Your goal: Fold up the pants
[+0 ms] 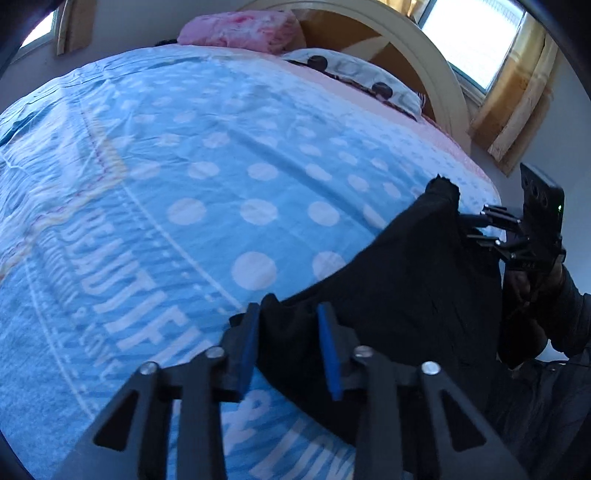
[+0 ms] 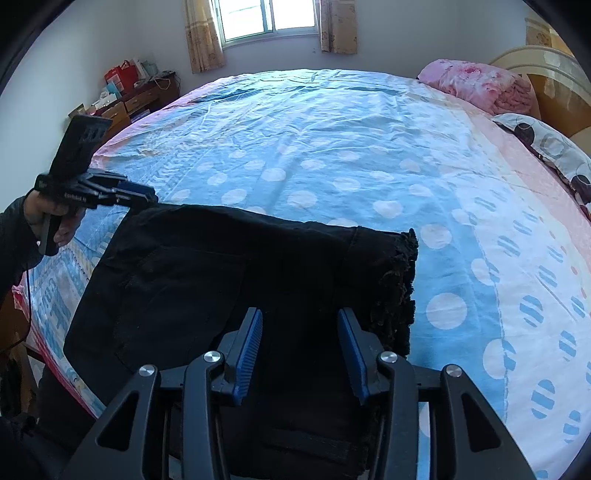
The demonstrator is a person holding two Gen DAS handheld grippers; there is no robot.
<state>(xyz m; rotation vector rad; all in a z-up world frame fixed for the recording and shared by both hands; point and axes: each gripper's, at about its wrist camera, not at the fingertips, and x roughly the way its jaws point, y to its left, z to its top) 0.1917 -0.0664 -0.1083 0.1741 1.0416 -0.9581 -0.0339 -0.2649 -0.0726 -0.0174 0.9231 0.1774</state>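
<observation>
The black pants (image 2: pixel 229 280) lie folded on the blue dotted bed sheet (image 2: pixel 332 155) near the bed's front edge, frayed hem at the right. They also show in the left wrist view (image 1: pixel 399 295). My left gripper (image 1: pixel 288 339) is open, its blue pads either side of the pants' upper left corner. It also shows in the right wrist view (image 2: pixel 147 195). My right gripper (image 2: pixel 299 347) is open, hovering over the pants' near right part. It shows in the left wrist view (image 1: pixel 469 229) at the far edge of the cloth.
A pink folded blanket (image 2: pixel 476 85) and a spotted pillow (image 2: pixel 554 147) lie at the head of the bed by the wooden headboard (image 1: pixel 424 66). A wooden dresser (image 2: pixel 136 99) with bags stands by the far wall under a window (image 2: pixel 266 18).
</observation>
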